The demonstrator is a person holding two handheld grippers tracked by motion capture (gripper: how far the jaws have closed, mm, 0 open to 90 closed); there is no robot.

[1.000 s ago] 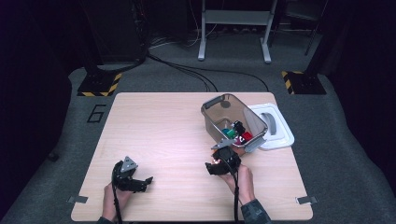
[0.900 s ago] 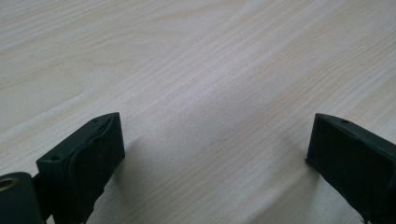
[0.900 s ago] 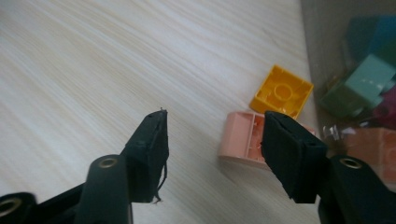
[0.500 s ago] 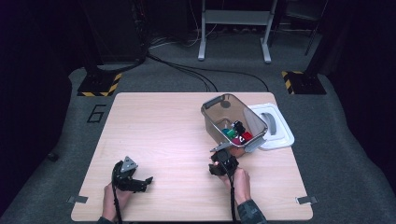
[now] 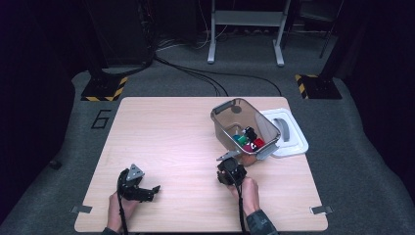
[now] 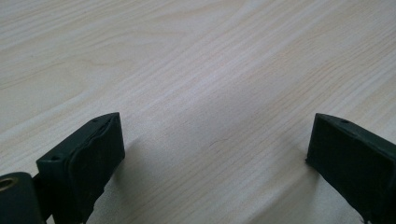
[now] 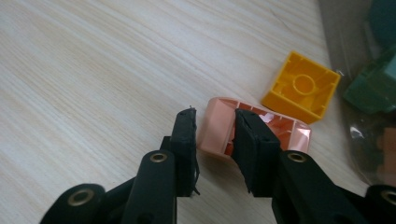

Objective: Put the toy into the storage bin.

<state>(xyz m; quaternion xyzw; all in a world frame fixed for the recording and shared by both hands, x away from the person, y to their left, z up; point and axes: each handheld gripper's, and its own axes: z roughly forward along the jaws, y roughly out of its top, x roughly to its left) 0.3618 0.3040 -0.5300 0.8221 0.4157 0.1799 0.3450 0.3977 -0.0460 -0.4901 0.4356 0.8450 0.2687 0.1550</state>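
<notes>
In the high view, the pale wooden desk [image 5: 171, 147] carries a clear plastic tub with grey handles [image 5: 244, 129] near its right side, and a white plastic lid [image 5: 288, 134] lies flat just beyond it, touching it. Small coloured blocks sit inside the tub. The right tongs [image 5: 229, 169] lie close in front of the tub, held by a hand that comes in from the bottom edge. The left tongs [image 5: 147, 192] rest low on the desk near the front edge, well apart from the tub. A dark figure "6" [image 5: 100, 119] is marked on the grey floor just left of the desk.

In the left gripper view, the left tongs [image 6: 215, 154] stand wide apart over bare wood grain, with nothing between them.

In the right gripper view, the right tongs [image 7: 215, 135] have just been closing and now clamp one wall of a salmon-pink hollow plastic block [image 7: 254, 133], which lies on the desk open side showing. A yellow hollow plastic block [image 7: 302, 87] sits just beyond it, apart from it, beside the tub's clear wall. No writing can be read on either block.
</notes>
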